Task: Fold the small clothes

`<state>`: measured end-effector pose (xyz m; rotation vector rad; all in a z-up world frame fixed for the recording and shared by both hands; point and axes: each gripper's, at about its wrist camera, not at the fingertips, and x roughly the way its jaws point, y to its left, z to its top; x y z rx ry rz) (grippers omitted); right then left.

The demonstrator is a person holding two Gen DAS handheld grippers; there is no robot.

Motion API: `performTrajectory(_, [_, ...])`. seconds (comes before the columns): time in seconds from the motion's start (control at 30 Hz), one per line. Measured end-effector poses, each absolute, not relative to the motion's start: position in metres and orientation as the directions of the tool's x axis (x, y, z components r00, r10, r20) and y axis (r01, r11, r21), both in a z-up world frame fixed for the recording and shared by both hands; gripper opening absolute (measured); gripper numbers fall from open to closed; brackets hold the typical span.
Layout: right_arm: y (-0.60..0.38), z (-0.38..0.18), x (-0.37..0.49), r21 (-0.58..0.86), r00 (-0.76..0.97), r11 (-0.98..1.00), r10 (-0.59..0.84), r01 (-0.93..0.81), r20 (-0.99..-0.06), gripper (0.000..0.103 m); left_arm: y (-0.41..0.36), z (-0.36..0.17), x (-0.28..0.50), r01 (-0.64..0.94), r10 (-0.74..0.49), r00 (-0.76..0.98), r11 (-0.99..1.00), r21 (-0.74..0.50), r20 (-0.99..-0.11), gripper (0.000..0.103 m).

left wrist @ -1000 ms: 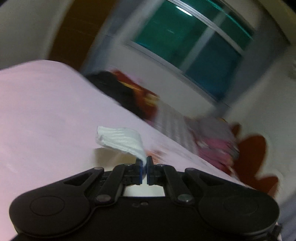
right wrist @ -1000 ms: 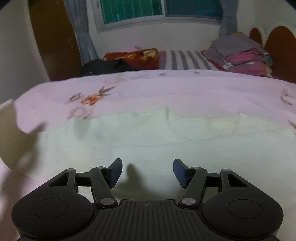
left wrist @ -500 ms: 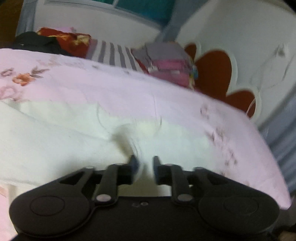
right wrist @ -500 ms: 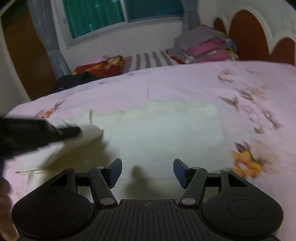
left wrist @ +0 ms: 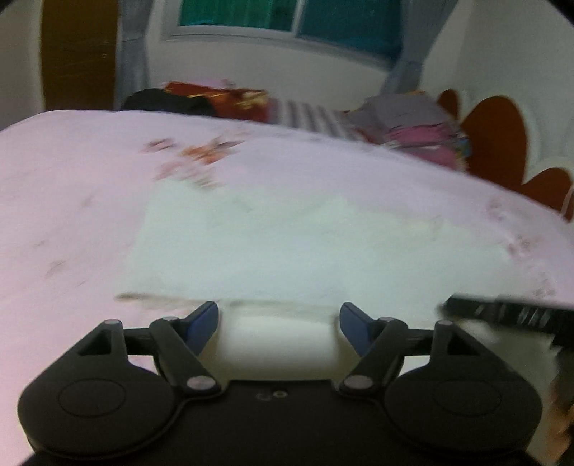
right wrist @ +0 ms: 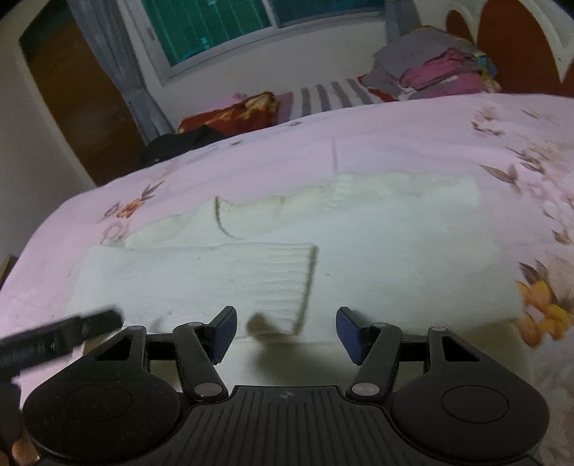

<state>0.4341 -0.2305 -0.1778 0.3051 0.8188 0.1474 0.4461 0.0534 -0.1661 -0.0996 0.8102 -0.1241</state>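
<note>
Pink floral bedspread [right wrist: 412, 129] carries a cream knit sweater [right wrist: 358, 243], its sleeve [right wrist: 201, 279] folded just ahead of both tools. Left tool [left wrist: 279, 322] and right tool [right wrist: 286, 331] are both released, so honestly that loose sleeve could drag or flop back if either tool snags it.

I count one cream sweater [right wrist: 358, 251] lying on the bed [right wrist: 412, 143], with one sleeve [right wrist: 201, 283] folded across its near side. Two grippers are in my views: my left gripper [left wrist: 279, 324] with both fingers spread wide, my right gripper [right wrist: 286, 331] just as wide. At the bed's far edge I see one pile of folded clothes [right wrist: 434, 68], one red bundle [right wrist: 233, 114] and one black bundle [right wrist: 179, 143]. One window [right wrist: 258, 21] is behind them.
</note>
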Motion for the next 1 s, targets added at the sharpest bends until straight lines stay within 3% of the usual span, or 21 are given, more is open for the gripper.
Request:
performTrajectory(0.13, [-0.211,-0.186,0.446,0.271,0.652,0.962,0.231,-0.040,-0.722,0.061,0.068,-0.176,0.443,0.001,-0.064,0.679,0.996,-0.086,-0.731,0.072])
performTrajectory(0.17, [-0.208,-0.186,0.447,0.265,0.656,0.963,0.227,-0.043,-0.719,0.048,0.069,-0.178,0.443,-0.011,-0.047,0.679,0.997,-0.073,-0.733,0.072])
performTrajectory(0.2, [-0.205,-0.186,0.448,0.253,0.656,0.966,0.223,-0.051,-0.721,0.005,0.070,-0.179,0.444,-0.019,-0.034,0.682,0.998,-0.064,-0.731,0.072])
performTrajectory(0.5, [-0.216,-0.152,0.447,0.211,0.737,0.975,0.194,-0.072,-0.647,0.006,0.076,-0.182,0.456,-0.066,0.011,0.699,0.997,-0.049,-0.715,0.075])
performTrajectory(0.6, [-0.237,-0.138,0.445,0.187,0.760,0.981,0.161,-0.053,-0.630,0.006,0.077,-0.184,0.457,-0.064,0.012,0.708,0.997,-0.047,-0.706,0.071])
performTrajectory(0.87, [-0.302,-0.166,0.446,0.213,0.686,0.974,0.106,0.072,-0.719,0.006,0.071,-0.179,0.452,-0.006,-0.039,0.751,0.998,-0.066,-0.659,0.014])
performTrajectory(1.0, [-0.312,-0.172,0.441,0.224,0.675,0.971,0.107,0.088,-0.730,0.006,0.070,-0.171,0.449,-0.028,-0.022,0.765,0.997,-0.067,-0.644,0.004])
